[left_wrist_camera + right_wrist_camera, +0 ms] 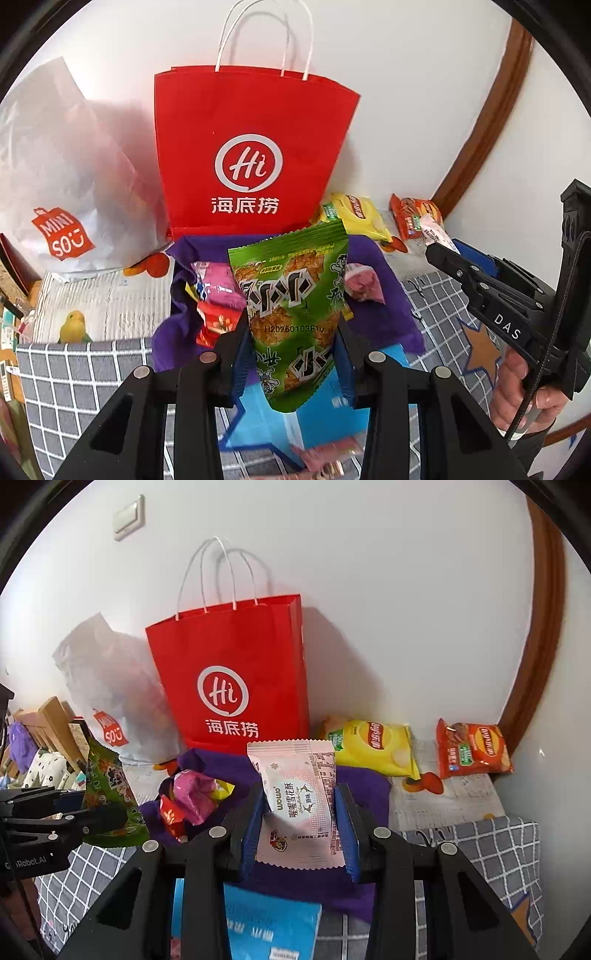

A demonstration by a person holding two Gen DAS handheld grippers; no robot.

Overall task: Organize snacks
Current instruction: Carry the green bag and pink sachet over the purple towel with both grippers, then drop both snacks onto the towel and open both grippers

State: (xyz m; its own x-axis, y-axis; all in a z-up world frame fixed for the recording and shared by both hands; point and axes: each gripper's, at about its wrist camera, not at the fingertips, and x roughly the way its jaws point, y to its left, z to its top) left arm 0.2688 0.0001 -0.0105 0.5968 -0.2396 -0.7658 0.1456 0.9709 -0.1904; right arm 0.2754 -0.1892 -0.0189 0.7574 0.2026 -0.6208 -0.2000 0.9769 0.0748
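My left gripper [291,350] is shut on a green snack packet [291,295], held upright above a purple cloth bag [384,273] that has several small snacks inside. My right gripper [301,827] is shut on a pale pink snack packet [299,801], also lifted over the purple cloth bag [365,786]. In the left wrist view the right gripper [443,254] shows at the right edge with the pink packet [434,230] and a hand below it. The right wrist view has the left gripper [99,818] at the left with the green packet [110,794].
A red paper bag [251,155] stands against the wall, with a white Miniso bag [62,184] to its left. A yellow chip bag [373,746] and an orange chip bag [472,751] lie by the wall at the right. A blue packet [266,923] lies near the front on the checked cover.
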